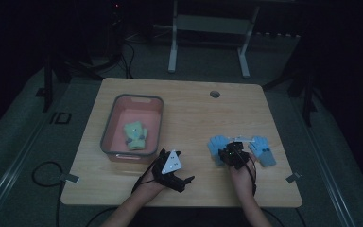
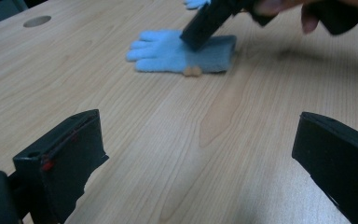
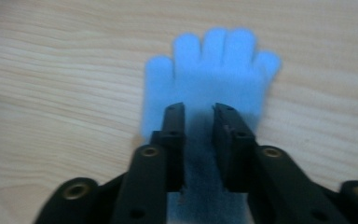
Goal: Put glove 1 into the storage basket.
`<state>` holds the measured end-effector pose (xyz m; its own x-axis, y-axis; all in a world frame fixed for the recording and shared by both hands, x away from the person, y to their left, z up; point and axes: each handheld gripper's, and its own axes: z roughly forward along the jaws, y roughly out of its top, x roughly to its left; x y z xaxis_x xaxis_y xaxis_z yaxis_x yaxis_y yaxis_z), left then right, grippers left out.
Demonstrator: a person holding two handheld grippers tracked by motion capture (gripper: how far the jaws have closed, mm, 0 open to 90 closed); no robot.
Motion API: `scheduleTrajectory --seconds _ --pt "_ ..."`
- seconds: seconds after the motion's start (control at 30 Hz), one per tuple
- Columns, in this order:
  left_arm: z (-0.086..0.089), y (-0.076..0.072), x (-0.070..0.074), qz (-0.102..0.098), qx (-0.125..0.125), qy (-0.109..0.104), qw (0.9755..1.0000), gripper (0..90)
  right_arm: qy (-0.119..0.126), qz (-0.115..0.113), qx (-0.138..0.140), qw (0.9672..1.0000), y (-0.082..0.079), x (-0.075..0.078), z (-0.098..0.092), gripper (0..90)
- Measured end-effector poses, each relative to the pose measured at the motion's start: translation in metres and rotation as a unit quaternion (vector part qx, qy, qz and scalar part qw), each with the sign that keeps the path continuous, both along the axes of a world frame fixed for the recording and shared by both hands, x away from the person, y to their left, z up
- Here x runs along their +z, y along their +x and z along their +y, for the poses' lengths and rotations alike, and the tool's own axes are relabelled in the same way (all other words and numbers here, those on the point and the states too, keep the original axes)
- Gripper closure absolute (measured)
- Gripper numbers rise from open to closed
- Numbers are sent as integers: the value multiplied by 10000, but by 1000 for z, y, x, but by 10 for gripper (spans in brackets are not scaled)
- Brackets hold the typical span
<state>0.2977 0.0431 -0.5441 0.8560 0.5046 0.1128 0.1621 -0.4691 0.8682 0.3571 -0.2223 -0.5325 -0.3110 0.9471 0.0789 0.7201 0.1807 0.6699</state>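
Observation:
Two light blue gloves lie flat on the right half of the wooden table (image 1: 189, 113). My right gripper (image 1: 229, 149) hovers over the cuff of the left blue glove (image 1: 216, 144), its jaws a narrow gap apart and the cuff showing between them. In the right gripper view the right gripper (image 3: 199, 109) points along this glove (image 3: 214, 70), whose fingers spread away from me. The other blue glove (image 1: 263, 150) lies just right of it. My left gripper (image 1: 185, 165) rests near the front edge, jaws wide open around bare wood (image 2: 196, 149). It faces the blue glove (image 2: 168, 53).
A grey-rimmed pink bin (image 1: 138, 97) stands on the left half of the table, holding a yellow-green glove (image 1: 135, 135). A round cable hole (image 1: 214, 93) sits at the back edge. A white strip (image 1: 244, 139) lies between the blue gloves.

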Motion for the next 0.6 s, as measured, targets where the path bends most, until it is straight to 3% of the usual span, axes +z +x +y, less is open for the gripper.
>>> scheduleTrajectory --seconds 0.2,0.4,0.6 --pt "0 -1 -4 31 -42 -37 10000 21 10 -389 645 9972 -3 22 -18 671" --pt "-4 -2 -7 43 -156 -22 9999 22 -18 -669 858 9941 1 35 -58 663" --pt "-8 -3 -9 62 -242 9 9997 21 -354 -781 1087 9904 12 37 -100 662"
